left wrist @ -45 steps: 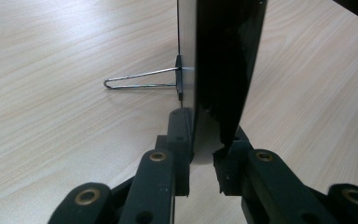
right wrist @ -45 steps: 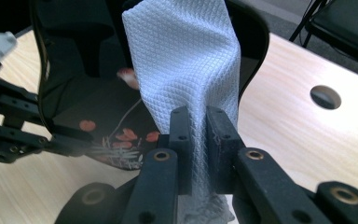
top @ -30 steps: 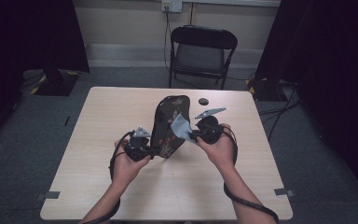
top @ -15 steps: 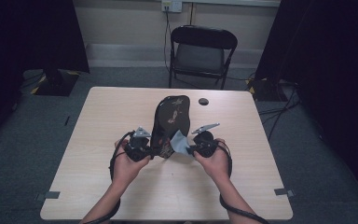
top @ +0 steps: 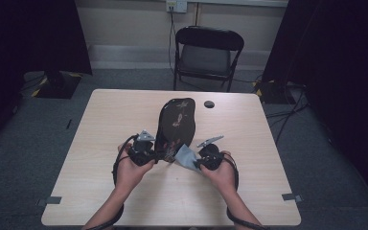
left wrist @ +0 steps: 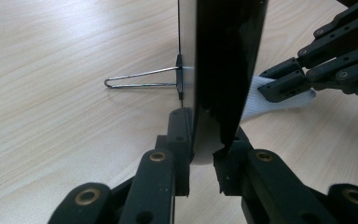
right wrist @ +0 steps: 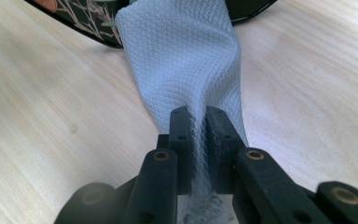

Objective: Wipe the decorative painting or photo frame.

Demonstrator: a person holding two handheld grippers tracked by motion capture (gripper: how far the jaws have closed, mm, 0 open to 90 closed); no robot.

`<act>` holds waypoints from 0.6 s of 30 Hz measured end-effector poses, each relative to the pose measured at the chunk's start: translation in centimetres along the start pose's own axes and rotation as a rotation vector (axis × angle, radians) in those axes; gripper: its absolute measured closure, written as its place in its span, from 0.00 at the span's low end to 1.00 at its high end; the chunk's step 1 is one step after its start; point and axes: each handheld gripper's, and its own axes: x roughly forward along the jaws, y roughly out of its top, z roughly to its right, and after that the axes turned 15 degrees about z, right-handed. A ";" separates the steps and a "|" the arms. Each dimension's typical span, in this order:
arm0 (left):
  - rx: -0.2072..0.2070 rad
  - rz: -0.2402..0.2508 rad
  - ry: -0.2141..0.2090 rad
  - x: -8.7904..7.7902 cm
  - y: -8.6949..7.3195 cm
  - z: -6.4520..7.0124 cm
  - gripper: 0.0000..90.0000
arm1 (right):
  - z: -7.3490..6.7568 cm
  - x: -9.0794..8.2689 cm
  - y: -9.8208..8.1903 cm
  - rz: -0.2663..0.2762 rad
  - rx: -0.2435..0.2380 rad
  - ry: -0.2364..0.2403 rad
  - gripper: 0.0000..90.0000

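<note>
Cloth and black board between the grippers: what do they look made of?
Cloth: woven fabric, pale grey-blue, matte; a fine diamond weave shows and it folds softly where the right gripper pinches it. Board: hard and rigid, with a glossy black edge, perhaps lacquered wood or plastic; its face bears a floral print.

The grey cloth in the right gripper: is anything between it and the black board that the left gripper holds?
Nothing visible. The cloth runs straight from the right gripper to the board, with bare table around.

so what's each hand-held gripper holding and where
Left hand-held gripper clamps the near edge of the black board; right hand-held gripper pinches the cloth at its end.
</note>
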 end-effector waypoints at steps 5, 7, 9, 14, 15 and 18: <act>0.001 0.000 0.001 0.0 0.0 0.0 0.87 | 0.3 -1.4 0.9 0.020 -0.003 -0.005 0.92; 0.000 0.000 0.002 0.0 0.0 0.0 0.87 | 0.4 -2.0 1.4 0.031 -0.007 -0.010 0.92; 0.000 0.000 0.001 0.0 0.0 0.0 0.87 | 0.5 -3.4 2.5 0.060 -0.012 -0.024 0.92; 0.000 -0.004 0.001 0.0 0.0 0.1 0.87 | 0.7 -6.4 5.5 0.138 -0.034 -0.036 0.92; 0.002 -0.003 0.003 0.0 0.0 0.1 0.87 | 0.6 -7.6 6.8 0.164 -0.049 -0.040 0.92; 0.002 0.001 0.002 0.1 0.0 0.2 0.87 | 0.6 -9.0 8.6 0.200 -0.062 -0.050 0.92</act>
